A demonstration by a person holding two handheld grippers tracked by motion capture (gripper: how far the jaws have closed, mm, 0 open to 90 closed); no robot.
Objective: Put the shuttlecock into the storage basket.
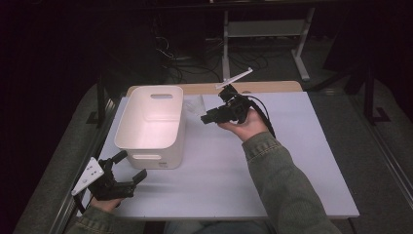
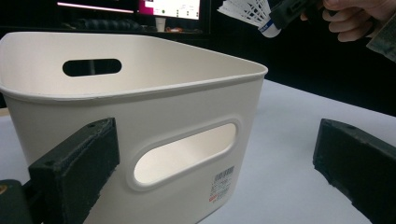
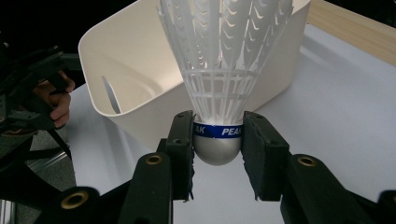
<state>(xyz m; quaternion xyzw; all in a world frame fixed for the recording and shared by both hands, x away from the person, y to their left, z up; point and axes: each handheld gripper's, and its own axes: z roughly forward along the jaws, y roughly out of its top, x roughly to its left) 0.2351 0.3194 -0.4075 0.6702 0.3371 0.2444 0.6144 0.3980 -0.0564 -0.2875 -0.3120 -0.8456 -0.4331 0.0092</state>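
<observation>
White plastic shuttlecock (image 3: 223,70), blue band at its silver base, is pinched between the right gripper's (image 3: 218,140) jaws above the table (image 1: 292,146), at 3 o'clock of the white bin (image 1: 151,124). The left gripper (image 1: 127,168) hovers at the bin's 7 o'clock, jaws spread.

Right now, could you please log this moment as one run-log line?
right gripper: shut on shuttlecock, beside bin | left gripper: open, near bin's front handle slot | bin: looks empty
</observation>
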